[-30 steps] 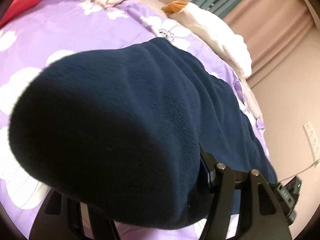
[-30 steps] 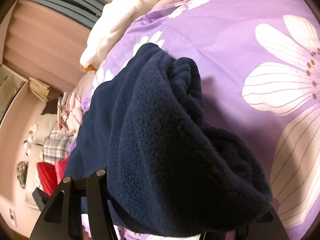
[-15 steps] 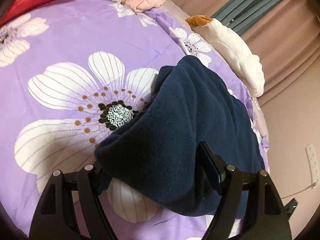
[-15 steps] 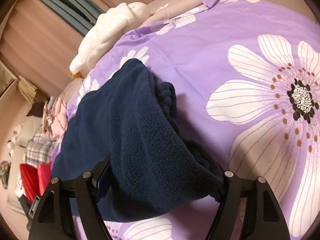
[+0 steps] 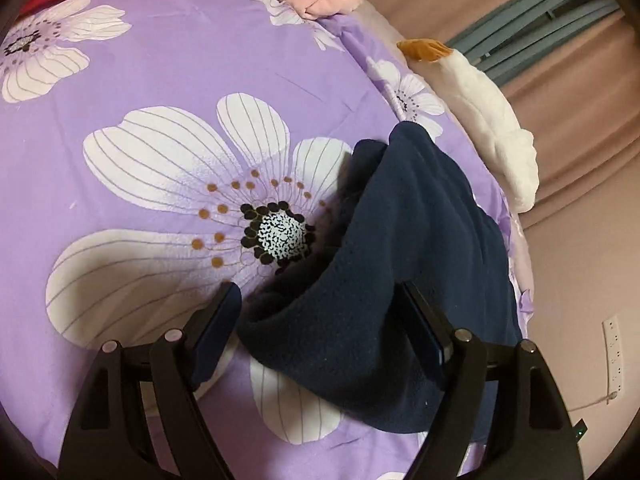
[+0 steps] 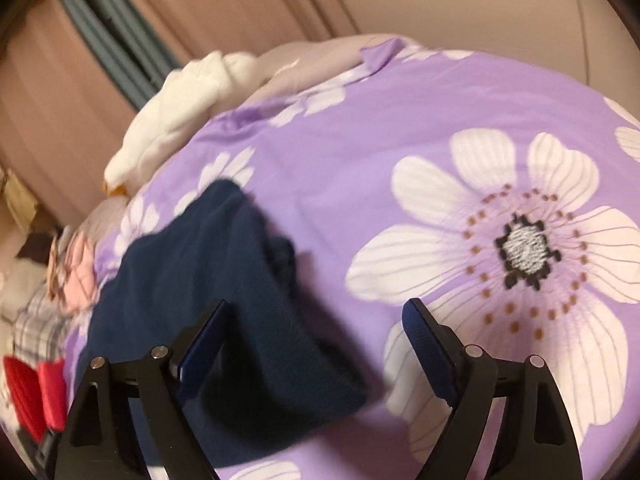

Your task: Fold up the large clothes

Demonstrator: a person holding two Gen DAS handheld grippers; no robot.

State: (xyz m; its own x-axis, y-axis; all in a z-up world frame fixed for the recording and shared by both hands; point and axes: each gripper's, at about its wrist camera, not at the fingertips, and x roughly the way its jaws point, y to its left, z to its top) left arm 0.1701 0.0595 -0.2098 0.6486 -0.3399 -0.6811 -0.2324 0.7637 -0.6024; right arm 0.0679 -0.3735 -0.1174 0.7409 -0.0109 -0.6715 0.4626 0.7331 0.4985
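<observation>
Right tool (image 6: 316, 316) tilts down, jaws opening — left tool (image 5: 320, 300) spread over navy fleece (image 5: 400, 260).

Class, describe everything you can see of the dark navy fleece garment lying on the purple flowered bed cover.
The dark navy fleece garment is thick, fuzzy and plain, with no print or fastening visible. It lies bunched and partly folded on the purple flowered bed cover, its layers doubled over into soft rolled edges, one end toward the white plush toy. The left gripper stands open around its near edge; the right gripper is opening, with the cloth between its fingers but not pinched.
</observation>
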